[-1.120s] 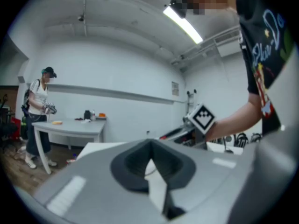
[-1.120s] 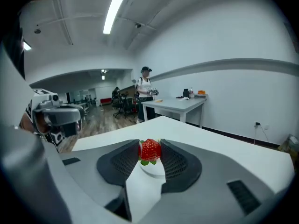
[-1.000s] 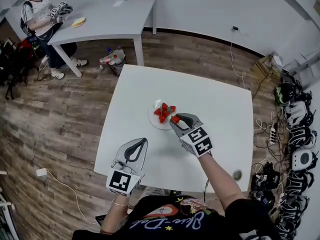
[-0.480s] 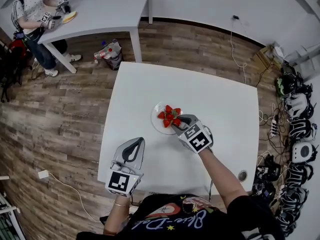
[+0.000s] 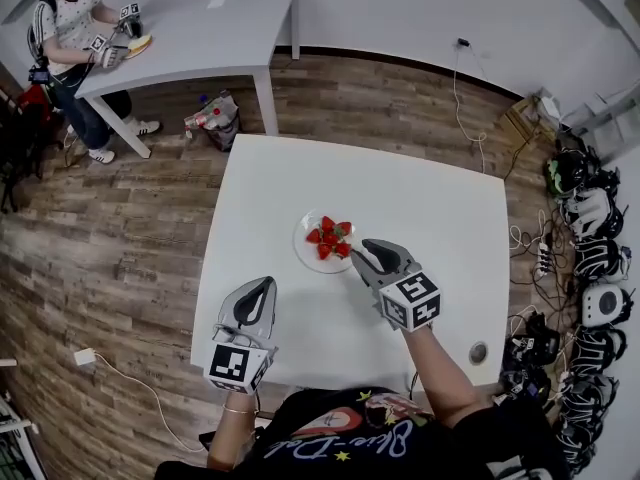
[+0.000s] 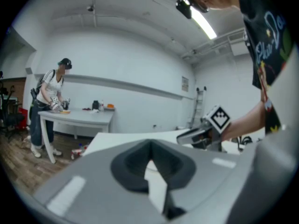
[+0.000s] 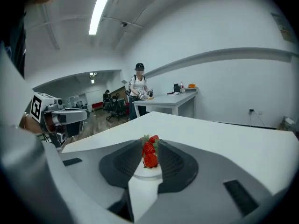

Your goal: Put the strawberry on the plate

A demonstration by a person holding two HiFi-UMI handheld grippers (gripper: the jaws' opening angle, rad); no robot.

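Observation:
A white plate (image 5: 301,250) sits mid-table with several red strawberries (image 5: 328,238) heaped on it. My right gripper (image 5: 360,249) hovers just right of the plate, tips toward it. Its jaws are closing, apart, with nothing between them. In the right gripper view the strawberries (image 7: 149,154) and the plate (image 7: 148,173) lie beyond the gap of the right gripper (image 7: 150,143). My left gripper (image 5: 262,285) rests near the table's front left, its jaws together and empty. In its own view the left gripper (image 6: 149,147) shows dark pads meeting at the tip.
The white table (image 5: 430,218) stands on a wood floor. A second table (image 5: 200,28) at the back left has a person (image 5: 72,23) working at it. A bag (image 5: 212,120) lies on the floor. Headsets and gear (image 5: 592,258) line the right wall.
My right gripper held a strawberry at the plate's edge, then drew back to the right without it. The strawberry now lies with the others on the plate. The left gripper stayed put.

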